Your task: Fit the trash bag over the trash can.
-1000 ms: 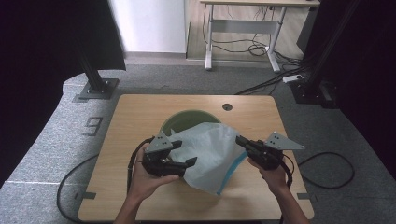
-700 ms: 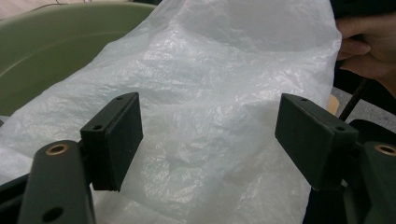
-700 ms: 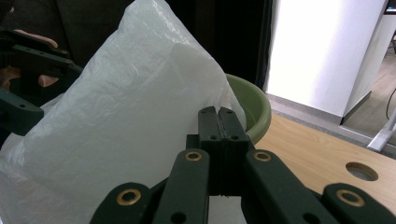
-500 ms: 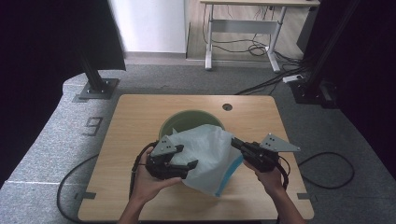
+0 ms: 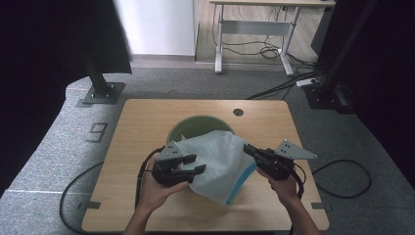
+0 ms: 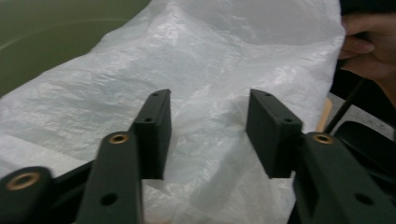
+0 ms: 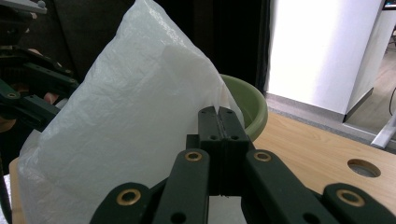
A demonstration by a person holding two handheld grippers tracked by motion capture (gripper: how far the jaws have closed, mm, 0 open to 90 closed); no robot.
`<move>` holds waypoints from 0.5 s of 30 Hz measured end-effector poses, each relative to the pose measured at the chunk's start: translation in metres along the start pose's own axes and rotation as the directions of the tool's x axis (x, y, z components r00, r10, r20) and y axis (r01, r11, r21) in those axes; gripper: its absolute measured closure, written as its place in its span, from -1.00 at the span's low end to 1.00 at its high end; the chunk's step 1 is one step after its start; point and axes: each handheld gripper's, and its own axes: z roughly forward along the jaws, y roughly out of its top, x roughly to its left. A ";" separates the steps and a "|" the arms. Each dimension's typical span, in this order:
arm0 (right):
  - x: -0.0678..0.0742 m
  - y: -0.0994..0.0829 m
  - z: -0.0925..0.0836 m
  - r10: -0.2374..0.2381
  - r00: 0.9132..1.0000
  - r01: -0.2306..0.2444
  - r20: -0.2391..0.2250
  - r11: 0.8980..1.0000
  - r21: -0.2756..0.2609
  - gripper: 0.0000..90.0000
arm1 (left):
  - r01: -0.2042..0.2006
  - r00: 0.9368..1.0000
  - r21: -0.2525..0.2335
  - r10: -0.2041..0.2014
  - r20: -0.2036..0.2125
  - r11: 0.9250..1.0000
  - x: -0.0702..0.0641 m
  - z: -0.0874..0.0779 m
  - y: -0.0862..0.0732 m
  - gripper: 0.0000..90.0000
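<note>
Right gripper pinches the bag's edge by the bowl — left gripper, closing, straddles loose film unclamped.

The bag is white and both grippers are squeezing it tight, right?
Not both. The right gripper is squeezing the white bag tight, but in the left gripper view the left gripper has just been closing, its jaws apart with the bag between them.
</note>
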 end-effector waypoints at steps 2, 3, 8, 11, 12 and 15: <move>0.000 0.000 -0.001 0.002 1.000 -0.002 0.002 1.000 -0.001 0.96 | 0.004 1.000 0.001 -0.004 0.015 1.000 0.001 0.000 0.000 0.31; -0.001 0.000 -0.001 0.004 1.000 -0.004 0.002 1.000 -0.003 0.96 | 0.012 1.000 0.002 -0.012 0.027 1.000 0.002 0.001 0.000 0.35; -0.002 0.000 -0.003 0.008 1.000 -0.008 0.006 1.000 -0.006 0.96 | 0.023 0.999 0.001 -0.023 0.048 1.000 0.003 0.001 -0.001 0.53; -0.004 -0.001 -0.003 0.022 1.000 -0.022 0.011 1.000 -0.005 0.97 | 0.028 0.998 0.002 -0.028 0.053 1.000 0.003 0.001 -0.001 0.63; -0.004 -0.002 -0.003 0.026 1.000 -0.026 0.012 1.000 -0.003 0.97 | 0.031 0.998 0.002 -0.031 0.058 1.000 0.004 0.001 -0.001 0.66; -0.005 -0.002 -0.003 0.029 1.000 -0.029 0.011 1.000 -0.005 0.96 | 0.034 0.997 0.000 -0.034 0.064 0.999 0.004 0.002 -0.002 0.75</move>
